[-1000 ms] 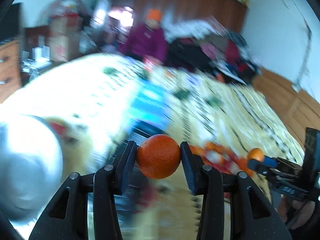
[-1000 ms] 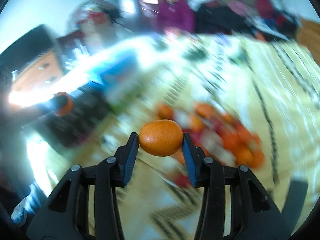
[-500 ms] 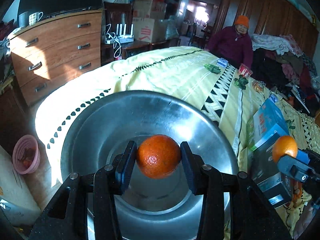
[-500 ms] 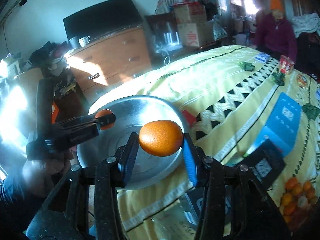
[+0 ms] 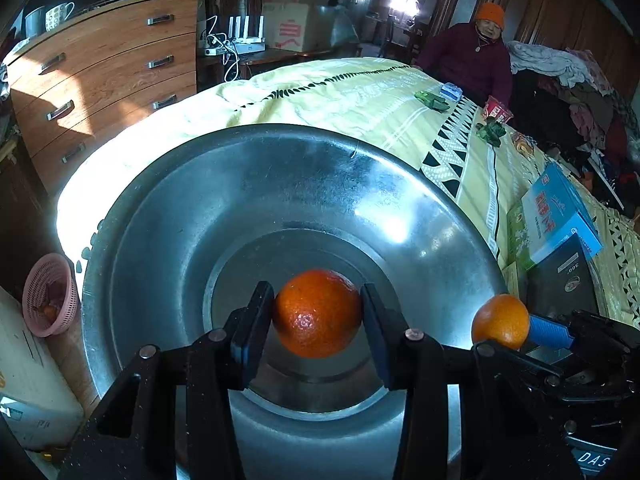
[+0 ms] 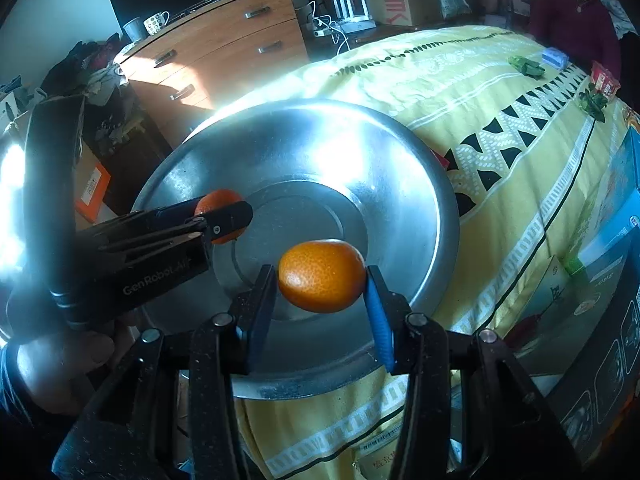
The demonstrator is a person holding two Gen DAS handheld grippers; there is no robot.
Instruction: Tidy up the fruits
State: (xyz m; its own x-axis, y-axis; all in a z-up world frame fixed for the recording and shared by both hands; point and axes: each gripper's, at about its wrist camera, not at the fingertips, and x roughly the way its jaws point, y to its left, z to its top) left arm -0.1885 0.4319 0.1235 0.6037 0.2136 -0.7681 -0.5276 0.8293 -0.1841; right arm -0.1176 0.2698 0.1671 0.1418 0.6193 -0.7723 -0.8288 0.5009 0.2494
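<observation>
A wide steel bowl (image 5: 168, 216) sits empty on the yellow bedspread; it also shows in the right wrist view (image 6: 400, 168). My left gripper (image 5: 317, 316) is shut on a dark orange mandarin (image 5: 317, 314) and holds it over the bowl's flat bottom. It appears from the side in the right wrist view (image 6: 224, 216) with its mandarin (image 6: 218, 200). My right gripper (image 6: 322, 282) is shut on a lighter mandarin (image 6: 322, 280), above the bowl's near rim. In the left wrist view this mandarin (image 5: 500, 320) hangs at the bowl's right edge.
Boxes lie right of the bowl: a blue one (image 5: 556, 212) and a black one (image 5: 560, 276). A wooden dresser (image 5: 100, 80) stands to the left, a pink basket (image 5: 48, 296) on the floor. A person in an orange hat (image 5: 480, 52) sits at the bed's far side.
Both grippers swung left from the pile of mandarins to the steel bowl, each still holding its fruit. In the last half second they came closer and lower over the bowl.
</observation>
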